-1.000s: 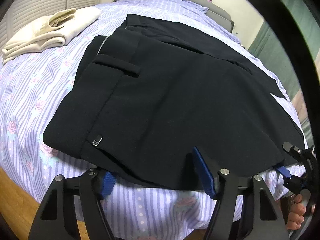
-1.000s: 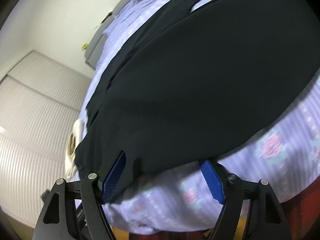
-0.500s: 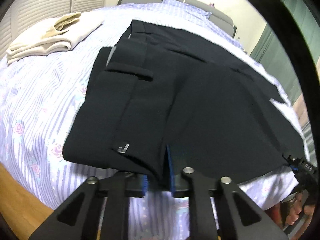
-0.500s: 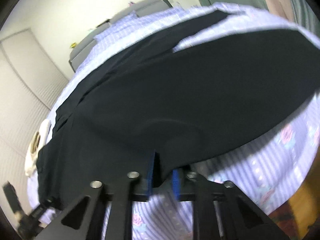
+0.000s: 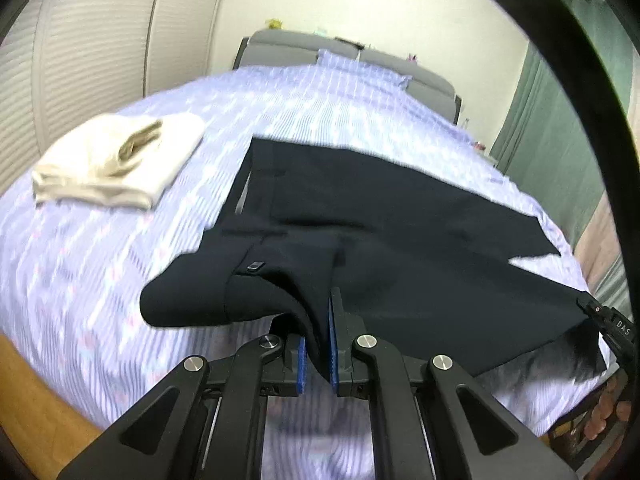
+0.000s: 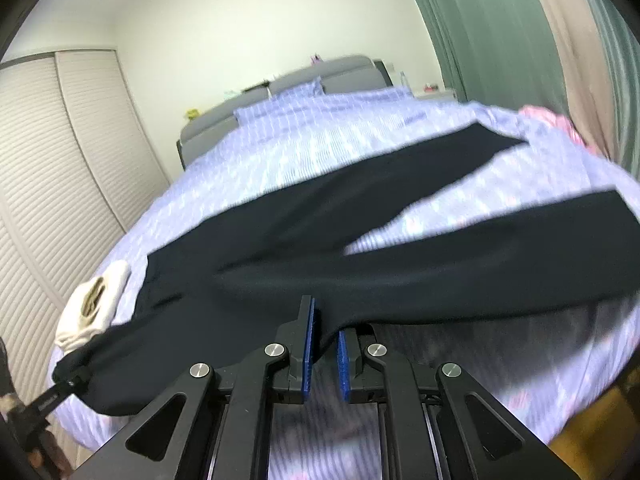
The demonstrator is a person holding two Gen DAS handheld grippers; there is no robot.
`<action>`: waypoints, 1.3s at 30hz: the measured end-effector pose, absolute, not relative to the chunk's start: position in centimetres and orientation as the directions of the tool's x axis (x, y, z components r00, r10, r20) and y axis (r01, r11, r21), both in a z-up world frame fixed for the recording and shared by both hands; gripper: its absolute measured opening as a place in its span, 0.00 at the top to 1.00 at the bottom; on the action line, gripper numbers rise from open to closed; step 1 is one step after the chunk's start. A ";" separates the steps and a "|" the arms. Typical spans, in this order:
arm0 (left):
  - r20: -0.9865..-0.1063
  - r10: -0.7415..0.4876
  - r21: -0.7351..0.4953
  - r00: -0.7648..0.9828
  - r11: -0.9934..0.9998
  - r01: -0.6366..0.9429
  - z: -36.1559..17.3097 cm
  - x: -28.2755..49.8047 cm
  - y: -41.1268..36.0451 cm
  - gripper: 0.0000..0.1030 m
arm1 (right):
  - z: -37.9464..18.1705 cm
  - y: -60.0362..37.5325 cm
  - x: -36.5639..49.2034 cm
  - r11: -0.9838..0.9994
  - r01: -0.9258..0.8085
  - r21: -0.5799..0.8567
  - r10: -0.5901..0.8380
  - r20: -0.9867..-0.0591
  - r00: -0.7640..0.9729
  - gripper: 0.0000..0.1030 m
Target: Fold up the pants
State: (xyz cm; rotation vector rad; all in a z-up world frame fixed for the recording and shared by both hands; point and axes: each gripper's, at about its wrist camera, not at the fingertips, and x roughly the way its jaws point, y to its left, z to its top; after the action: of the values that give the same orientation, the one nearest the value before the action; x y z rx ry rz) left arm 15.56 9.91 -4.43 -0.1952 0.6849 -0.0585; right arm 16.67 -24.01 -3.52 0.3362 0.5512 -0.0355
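Observation:
Dark navy pants (image 5: pixel 400 232) lie spread across a lilac striped bed (image 5: pixel 120 240), their near edge lifted off the sheet. My left gripper (image 5: pixel 316 344) is shut on that edge at the waist end, close to a small metal clasp (image 5: pixel 256 266). My right gripper (image 6: pixel 325 344) pinches the same near edge further along one leg of the pants (image 6: pixel 360 272); its jaws are still closing, with fabric between the blue pads. The two legs fan apart towards the right. Each gripper shows at the rim of the other's view, the right gripper (image 5: pixel 608 320) and the left gripper (image 6: pixel 60 388).
A folded cream garment (image 5: pixel 116 160) rests on the bed left of the pants. A grey headboard (image 5: pixel 304 46) stands at the far end, louvred wardrobe doors (image 5: pixel 80 60) on the left, green curtains (image 6: pixel 500 40) on the right. Wooden floor (image 5: pixel 32 392) shows below the mattress.
Both grippers went from open around the pants' near edge to shut on it. Both then rose, pulling that edge up off the bed; the right one also rolled upright.

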 end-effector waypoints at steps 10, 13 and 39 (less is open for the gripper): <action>-0.571 -0.057 -0.115 0.819 0.993 -0.012 1.5 24.9 9.2 0.90 | 1.8 -24.3 26.3 0.975 0.054 0.215 0.061 -0.496 0.866 0.90; -0.592 -0.049 -0.118 0.805 0.993 -0.027 2.5 28.7 9.4 0.90 | 2.9 -23.9 30.0 0.984 0.039 0.172 0.056 -0.513 0.857 0.90; -0.845 0.009 -0.085 0.535 0.985 -0.152 -9.1 54.3 9.9 0.88 | -6.3 -18.9 56.3 1.000 0.018 0.005 -0.007 -0.779 0.627 0.90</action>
State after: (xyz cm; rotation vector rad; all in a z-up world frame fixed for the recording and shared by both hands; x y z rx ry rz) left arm 54.29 9.88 -9.05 -0.1551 1.0029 0.0966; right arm 56.26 -18.95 -6.25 0.0130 0.8924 -0.0145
